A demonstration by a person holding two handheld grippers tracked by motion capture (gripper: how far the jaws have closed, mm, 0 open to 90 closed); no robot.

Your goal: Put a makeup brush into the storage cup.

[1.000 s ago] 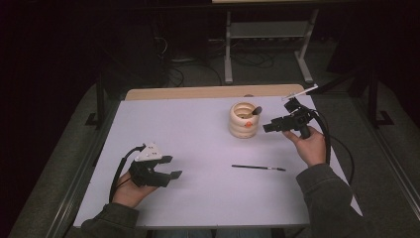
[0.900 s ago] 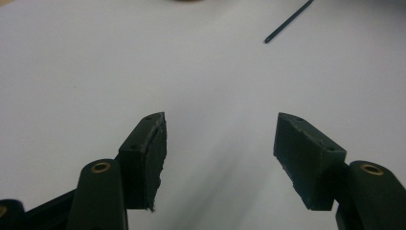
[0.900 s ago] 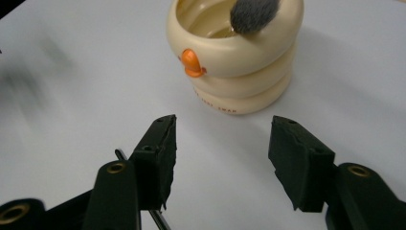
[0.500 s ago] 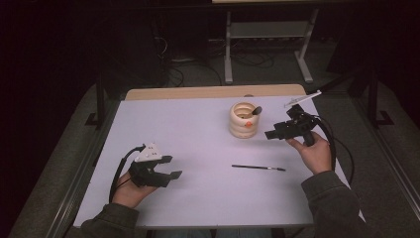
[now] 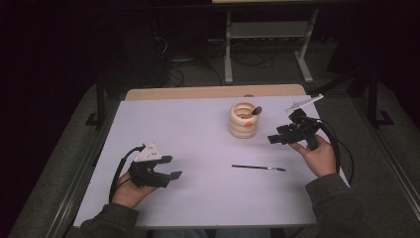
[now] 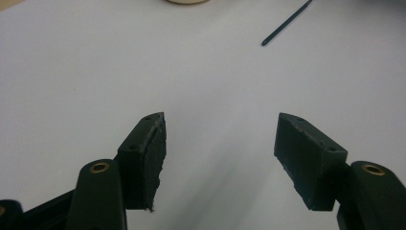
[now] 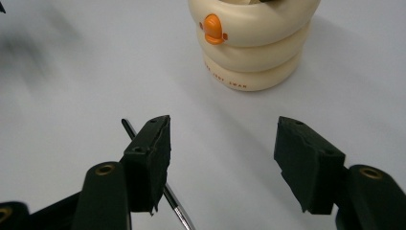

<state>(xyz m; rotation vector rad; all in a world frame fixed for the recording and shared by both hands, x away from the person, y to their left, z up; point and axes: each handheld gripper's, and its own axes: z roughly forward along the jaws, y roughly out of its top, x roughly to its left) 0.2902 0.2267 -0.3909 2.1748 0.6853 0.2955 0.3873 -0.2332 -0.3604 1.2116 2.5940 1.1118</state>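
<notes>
Right gripper (image 5: 274,138) has pulled back from the cream holder (image 5: 244,120), jaws apart and empty.
Slim brush (image 5: 258,167) lies flat just below them, probably next up; left gripper (image 5: 171,167) rests well apart, also agape.

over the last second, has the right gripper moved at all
Yes. In the high view the right gripper has come down and toward the person, away from the cream ringed holder, toward the thin brush lying on the table. Its jaws stand open.
</notes>
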